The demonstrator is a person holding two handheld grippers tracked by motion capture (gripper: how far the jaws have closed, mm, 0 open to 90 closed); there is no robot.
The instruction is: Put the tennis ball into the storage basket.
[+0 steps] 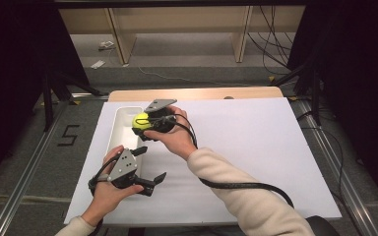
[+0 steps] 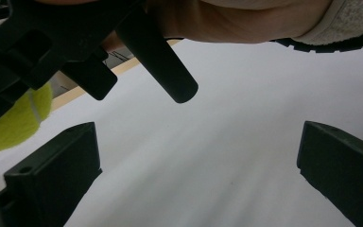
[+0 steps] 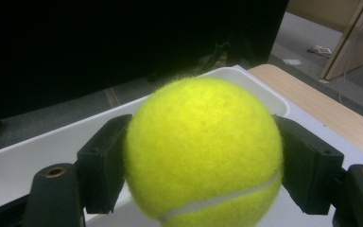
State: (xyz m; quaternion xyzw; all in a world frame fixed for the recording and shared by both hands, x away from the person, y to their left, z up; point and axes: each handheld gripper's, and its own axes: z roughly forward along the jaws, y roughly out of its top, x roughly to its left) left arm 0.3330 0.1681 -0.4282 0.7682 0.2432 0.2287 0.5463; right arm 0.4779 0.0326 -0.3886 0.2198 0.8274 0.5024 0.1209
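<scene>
A yellow tennis ball [image 1: 140, 121] is clamped between the jaws of my right gripper [image 1: 143, 123], held just above the white tray [image 1: 119, 129] at the table's left. In the right gripper view the ball [image 3: 203, 151] sits tight between both black fingers [image 3: 101, 163], with the tray's rim [image 3: 52, 135] behind it. My left gripper [image 1: 150, 166] rests low near the front left of the table, jaws wide apart with nothing between them. Its own view shows the fingertips [image 2: 59, 170] over bare white tabletop, plus the ball [image 2: 16, 123] and the right gripper's body above.
The white board [image 1: 256, 147] covers most of the table, with a wooden edge [image 1: 197, 93] at the back. A black cable [image 1: 246, 186] trails from the right gripper across the person's sleeve. Wooden furniture legs and cables stand on the floor beyond.
</scene>
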